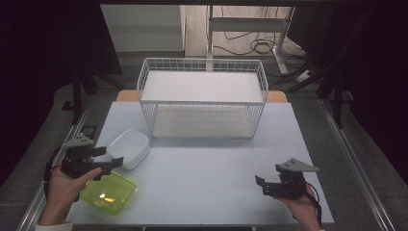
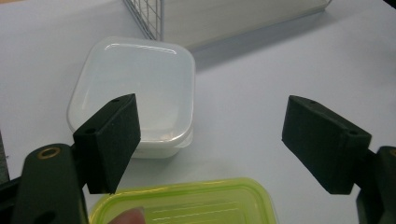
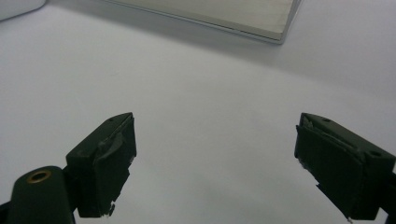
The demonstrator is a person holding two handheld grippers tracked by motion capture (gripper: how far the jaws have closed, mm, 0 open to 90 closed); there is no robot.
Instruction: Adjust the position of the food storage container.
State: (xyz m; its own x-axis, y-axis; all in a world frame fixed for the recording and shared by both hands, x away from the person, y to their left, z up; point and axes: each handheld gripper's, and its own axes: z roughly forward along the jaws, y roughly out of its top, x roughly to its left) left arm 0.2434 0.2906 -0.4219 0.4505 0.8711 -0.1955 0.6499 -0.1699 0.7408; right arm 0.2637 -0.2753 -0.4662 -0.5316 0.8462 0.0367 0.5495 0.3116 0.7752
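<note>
A white translucent box lies near the table's left edge. Just in front of it rests a yellow-green lid. My left gripper hovers over both with its jaws wide open and nothing between them. Near the front right of the table my right gripper stands open over bare tabletop, empty too.
A white wire basket rack with two shelves stands at the back middle of the grey table; its lower corner and base edge show in the gripper views. Cables lie on the floor behind.
</note>
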